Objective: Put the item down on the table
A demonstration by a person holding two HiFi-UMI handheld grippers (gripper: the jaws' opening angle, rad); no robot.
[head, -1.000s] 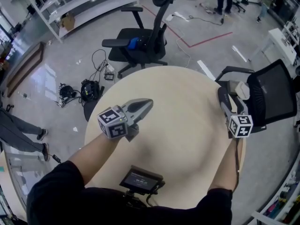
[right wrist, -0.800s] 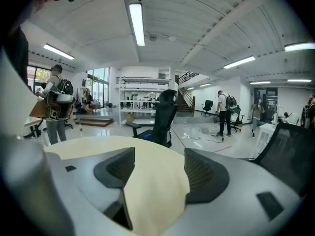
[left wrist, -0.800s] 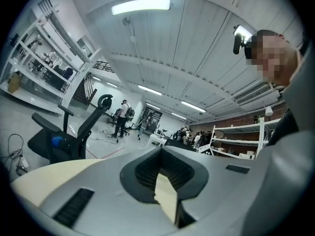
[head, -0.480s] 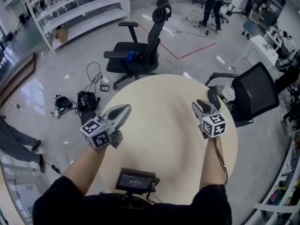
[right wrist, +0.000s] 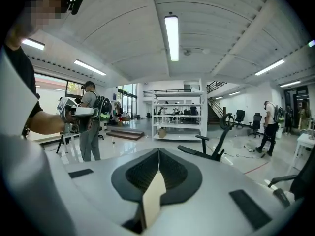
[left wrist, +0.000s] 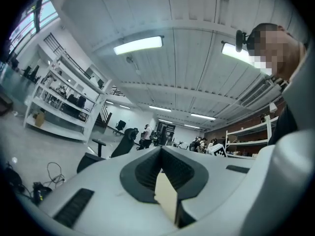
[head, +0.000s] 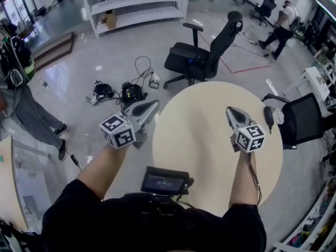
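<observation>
Fingers point(left wrist: 147, 173) of left gripper point(head: 154, 105) are pressed together, empty. Right gripper point(head: 230, 110) has just been closing, its fingers meeting on nothing. No item shows on the round beige bench point(head: 199, 140) or in either grip. Likely risk: nothing gets set down.

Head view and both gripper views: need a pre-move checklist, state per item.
1. Left gripper empty: ok, jaws together, nothing between them.
2. Right gripper empty: ok, jaws have just been closing and are now together on nothing.
3. Item to put down located: not ok, none shows in either gripper or on the table.
4. Grippers over the table: right ok; left not ok, it hangs beyond the table's left edge, over the floor.
5. Black office chair apart from the table's far edge: ok.
6. Person standing at left, away from both grippers: ok.
</observation>
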